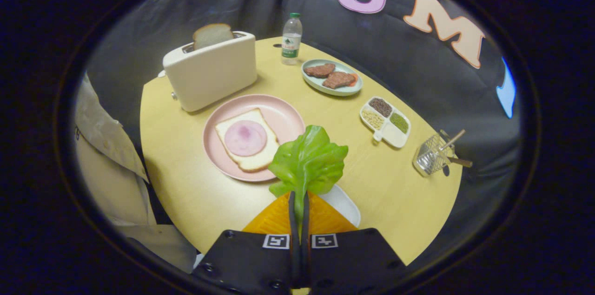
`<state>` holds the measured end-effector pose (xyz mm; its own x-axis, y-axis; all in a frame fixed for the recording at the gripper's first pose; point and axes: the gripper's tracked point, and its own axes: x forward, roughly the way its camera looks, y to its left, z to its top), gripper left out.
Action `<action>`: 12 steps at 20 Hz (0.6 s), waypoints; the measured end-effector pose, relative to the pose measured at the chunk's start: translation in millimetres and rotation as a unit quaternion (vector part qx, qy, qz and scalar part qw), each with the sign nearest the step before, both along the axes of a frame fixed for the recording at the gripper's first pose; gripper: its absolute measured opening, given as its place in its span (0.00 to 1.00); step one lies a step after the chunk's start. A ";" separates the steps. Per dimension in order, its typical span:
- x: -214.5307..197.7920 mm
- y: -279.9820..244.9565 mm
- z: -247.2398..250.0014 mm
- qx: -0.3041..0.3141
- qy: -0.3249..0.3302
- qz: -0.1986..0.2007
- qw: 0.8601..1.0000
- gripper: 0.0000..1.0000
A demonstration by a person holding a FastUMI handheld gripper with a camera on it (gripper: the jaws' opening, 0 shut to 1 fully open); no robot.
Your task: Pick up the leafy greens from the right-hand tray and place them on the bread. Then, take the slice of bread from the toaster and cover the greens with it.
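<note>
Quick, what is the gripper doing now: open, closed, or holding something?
Gripper: closed, its fingers pinching the stem of the leafy greens, held above the table just beside the pink plate with the bread.

green leafy greens (309, 160); pink plate (279, 114); cream toaster (211, 72) at eleven o'clock; yellow table (195, 193); pale blue dish (346, 90) at one o'clock.

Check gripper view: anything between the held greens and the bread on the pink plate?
Nothing. The gripper is shut on the greens, and just the plate's bare rim separates them from the ham-topped bread, per the gripper view.
</note>
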<state>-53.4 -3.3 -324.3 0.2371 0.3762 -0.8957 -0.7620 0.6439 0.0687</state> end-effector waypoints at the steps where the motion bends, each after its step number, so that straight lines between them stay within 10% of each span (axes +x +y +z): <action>1: -0.8 7.2 1.1 0.001 0.001 0.005 1.000 0.03; 12: -12.4 109.1 -3.6 0.021 0.023 0.075 0.997 0.03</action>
